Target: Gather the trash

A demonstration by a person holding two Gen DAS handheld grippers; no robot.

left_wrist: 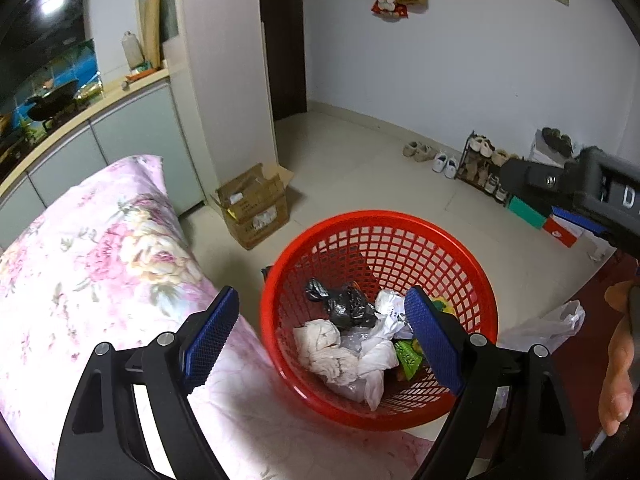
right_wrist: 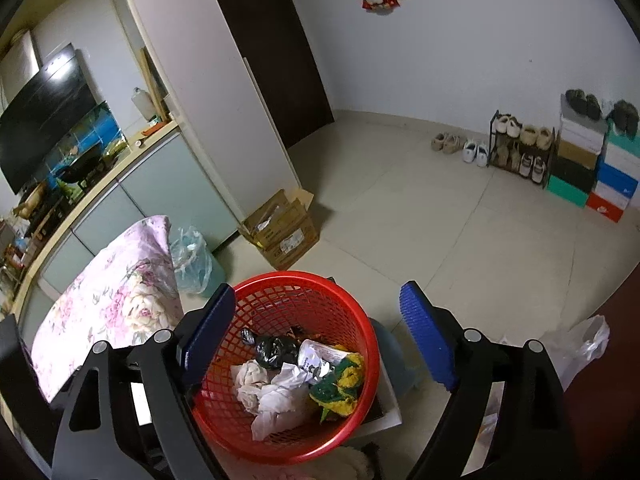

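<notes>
- The basket (left_wrist: 472, 280) was bright red, an open lattice of small square holes.
- The crumpled bag (left_wrist: 346, 306) inside it was glossy black.
- The tissues (left_wrist: 332, 346) were white to off-white.
- The wrapper (right_wrist: 340, 386) was green and yellow.
- The pillow (left_wrist: 92, 248) was pale pink, printed with pink and cream flowers.
- The left gripper (left_wrist: 322, 338) was black with ribbed blue pads (left_wrist: 210, 334).
- The right gripper (right_wrist: 318, 336) had the same black frame and blue pads (right_wrist: 426, 340).
- The cardboard box (right_wrist: 282, 228) was brown.
- The floor tiles (right_wrist: 460, 248) were plain cream.

Tiled floor (right_wrist: 460, 240): cardboard box (right_wrist: 282, 232), shoes (right_wrist: 476, 152), shoe rack (right_wrist: 520, 152)
</notes>
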